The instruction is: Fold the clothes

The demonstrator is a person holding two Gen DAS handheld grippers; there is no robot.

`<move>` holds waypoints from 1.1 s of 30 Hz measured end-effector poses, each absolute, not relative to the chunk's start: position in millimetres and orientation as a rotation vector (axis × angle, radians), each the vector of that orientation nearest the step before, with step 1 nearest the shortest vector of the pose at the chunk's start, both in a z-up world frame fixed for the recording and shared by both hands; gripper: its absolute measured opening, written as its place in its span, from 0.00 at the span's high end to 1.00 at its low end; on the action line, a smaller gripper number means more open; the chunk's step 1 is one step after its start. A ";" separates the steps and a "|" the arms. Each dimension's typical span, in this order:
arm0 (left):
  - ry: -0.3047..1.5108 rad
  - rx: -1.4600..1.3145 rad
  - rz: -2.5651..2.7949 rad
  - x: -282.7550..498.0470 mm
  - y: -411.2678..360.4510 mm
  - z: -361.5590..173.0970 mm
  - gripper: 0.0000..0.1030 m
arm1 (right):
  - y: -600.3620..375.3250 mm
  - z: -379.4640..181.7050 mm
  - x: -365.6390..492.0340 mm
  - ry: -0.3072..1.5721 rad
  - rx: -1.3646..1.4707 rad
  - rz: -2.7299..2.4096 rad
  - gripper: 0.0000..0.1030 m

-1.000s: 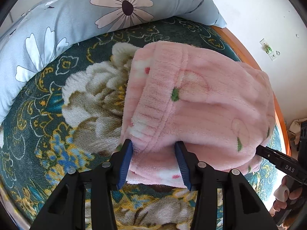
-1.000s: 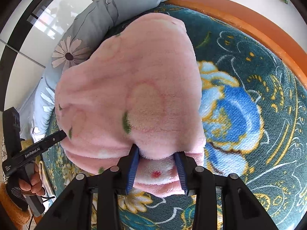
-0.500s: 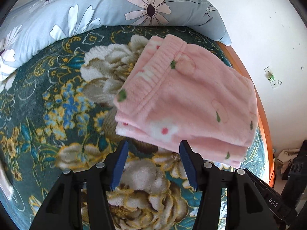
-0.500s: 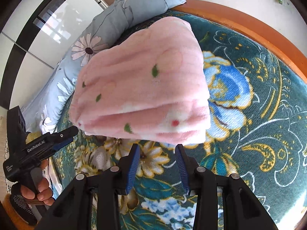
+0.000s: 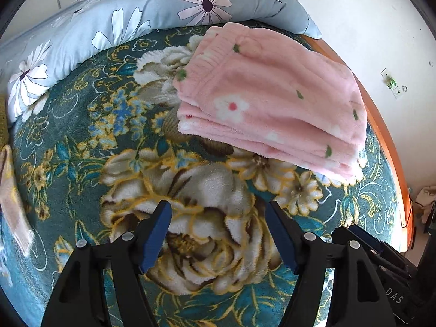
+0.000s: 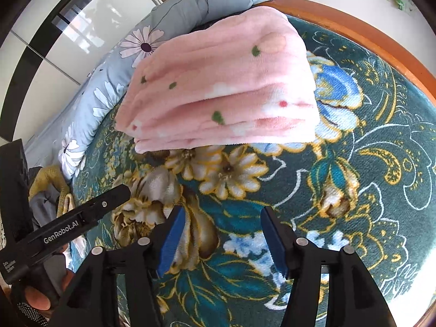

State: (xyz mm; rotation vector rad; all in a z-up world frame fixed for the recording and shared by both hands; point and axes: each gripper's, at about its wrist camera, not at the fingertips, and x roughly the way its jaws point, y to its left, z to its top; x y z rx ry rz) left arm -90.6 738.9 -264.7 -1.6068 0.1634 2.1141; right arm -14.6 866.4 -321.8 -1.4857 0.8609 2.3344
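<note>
A folded pink fleece garment (image 5: pixel 272 100) with small flowers and green leaves lies in a flat stack on the dark green floral blanket (image 5: pixel 81 141), close to the pillow. In the right wrist view the same pink garment (image 6: pixel 220 87) rests beyond the jaws. My left gripper (image 5: pixel 218 231) is open and empty, a short way back from the stack. My right gripper (image 6: pixel 222 234) is open too, holding nothing, also pulled back from the garment. The left gripper's black body (image 6: pixel 70 223) and a hand on it show at the left of the right wrist view.
A grey-blue daisy pillow (image 5: pixel 130 21) runs along the far side of the bed. An orange wooden bed rim (image 6: pixel 354 30) borders the blanket by the white wall. Other cloth (image 6: pixel 51 188) is heaped off the bed's left side, and a pale cloth (image 5: pixel 13 196) lies at the left edge.
Both grippers let go of the pink garment and drew back from it. The folded stack now lies on the blanket, and both pairs of jaws stand wider apart.
</note>
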 end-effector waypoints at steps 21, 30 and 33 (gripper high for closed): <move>0.324 -1.559 2.160 -75.4 740.4 -292.0 0.20 | 856.4 -347.2 -8.5 0.736 -1.476 2.280 0.05; 0.321 -1.567 2.139 -77.4 743.2 -304.4 0.20 | 857.2 -349.4 -16.6 0.696 -1.456 2.285 0.00; 0.315 -1.578 2.135 -78.6 743.1 -306.7 0.20 | 857.1 -350.2 -17.5 0.688 -1.453 2.280 0.00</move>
